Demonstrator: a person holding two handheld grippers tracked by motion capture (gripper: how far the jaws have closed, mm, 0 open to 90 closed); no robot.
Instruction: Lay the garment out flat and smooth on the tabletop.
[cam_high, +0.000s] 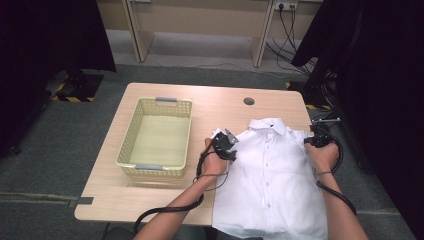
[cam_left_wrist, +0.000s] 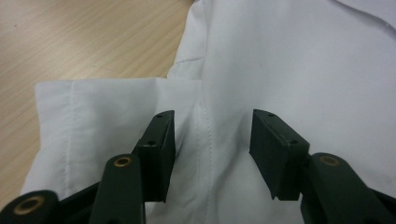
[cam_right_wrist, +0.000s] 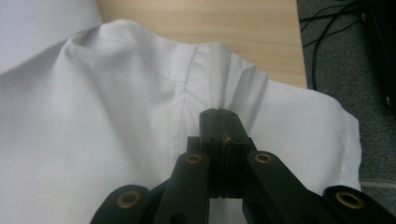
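From above, your basket (cam_high: 156, 137) sits left of the white shirt (cam_high: 272, 175) spread on the tabletop (cam_high: 210, 100). Your left tool (cam_left_wrist: 212, 140) gapes over its shoulder seam; your right tool (cam_right_wrist: 219, 116) pinches the opposite shoulder's fabric.

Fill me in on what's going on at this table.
A person with a two-jaw gripper in each hand is working on a white button-up shirt spread flat on the wooden table. The right gripper is shut at the shirt's shoulder seam, where the cloth puckers; whether it pinches cloth is unclear. The left gripper is open over the other shoulder, its jaws either side of a seam. A yellow basket sits beside the shirt.
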